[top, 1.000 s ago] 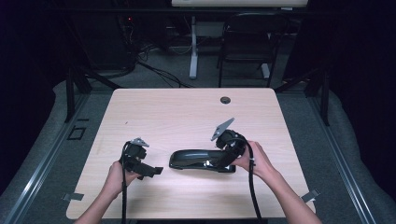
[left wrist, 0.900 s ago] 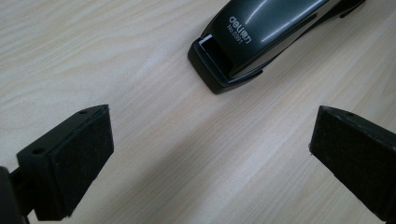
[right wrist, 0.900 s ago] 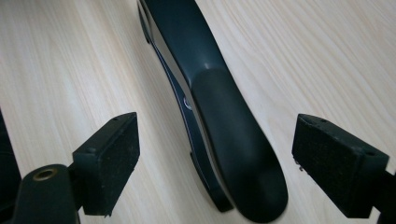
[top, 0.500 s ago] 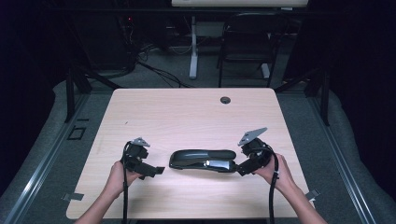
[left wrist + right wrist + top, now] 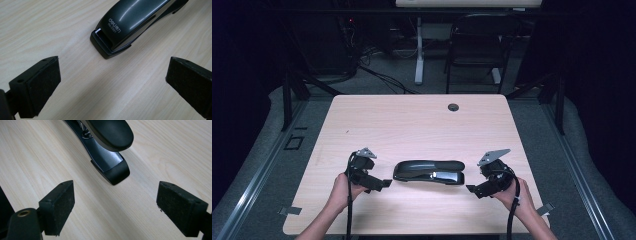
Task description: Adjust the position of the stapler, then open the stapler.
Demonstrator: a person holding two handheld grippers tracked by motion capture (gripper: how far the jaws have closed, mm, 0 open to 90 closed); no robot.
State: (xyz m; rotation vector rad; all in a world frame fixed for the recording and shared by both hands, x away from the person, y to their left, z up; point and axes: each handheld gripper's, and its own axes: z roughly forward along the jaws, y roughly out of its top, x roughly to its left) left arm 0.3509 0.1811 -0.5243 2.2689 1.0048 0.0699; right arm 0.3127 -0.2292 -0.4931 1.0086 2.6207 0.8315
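Stapler (image 5: 429,171) lay flat near the middle of the bench (image 5: 412,125), lengthwise between the two tools, so each end faced one. Left hand-held gripper (image 5: 384,183) and right hand-held gripper (image 5: 471,189) sat beside it, jaws wide apart and empty, apparently lined up to grasp either end.

My right gripper (image 5: 473,189) is off the stapler (image 5: 429,171) now: a second ago it sat against the stapler's right end, and I see it pulled away toward four o'clock, lower on the table, jaws wide with nothing between them.
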